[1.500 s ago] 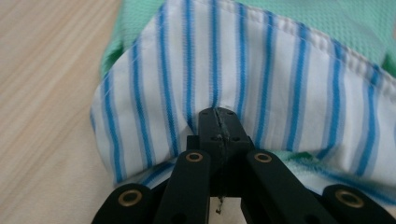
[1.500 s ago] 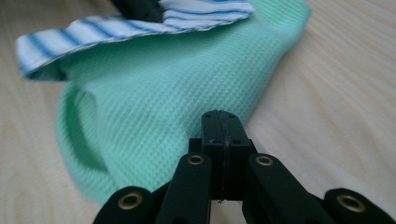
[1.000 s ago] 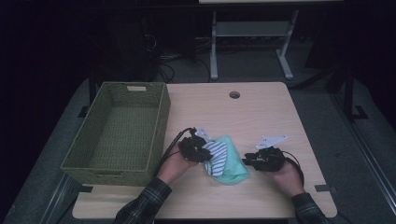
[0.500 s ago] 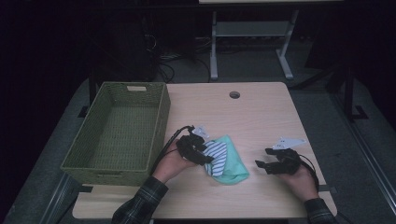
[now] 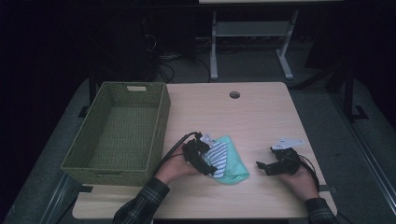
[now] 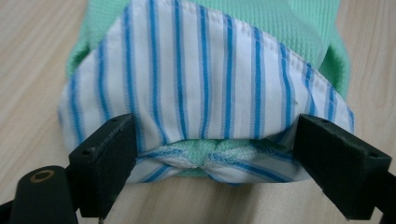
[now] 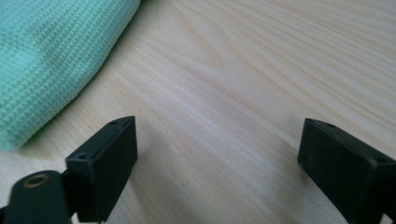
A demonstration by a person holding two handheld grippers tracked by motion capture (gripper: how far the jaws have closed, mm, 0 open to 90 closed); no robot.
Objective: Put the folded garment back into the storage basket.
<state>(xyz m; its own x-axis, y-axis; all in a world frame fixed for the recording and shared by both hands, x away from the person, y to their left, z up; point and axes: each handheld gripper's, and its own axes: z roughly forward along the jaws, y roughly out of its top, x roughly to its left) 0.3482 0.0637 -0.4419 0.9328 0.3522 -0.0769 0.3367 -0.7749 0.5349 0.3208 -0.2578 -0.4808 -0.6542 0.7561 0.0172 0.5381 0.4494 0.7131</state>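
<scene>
Folded cloth bundle [image 5: 226, 161] (striped layer over green) rests on table [image 5: 261, 116], near basket [image 5: 116, 130]. Left gripper [image 6: 210, 154] jaws just released, straddling fold edge; right gripper [image 5: 264, 166] jaws spread, clear, likely after the fold.

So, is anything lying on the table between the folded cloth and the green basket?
Nothing visible does. The left tool sits at the folded cloth on its basket side, jaws open around its edge, and only bare table separates it from the green basket.
</scene>
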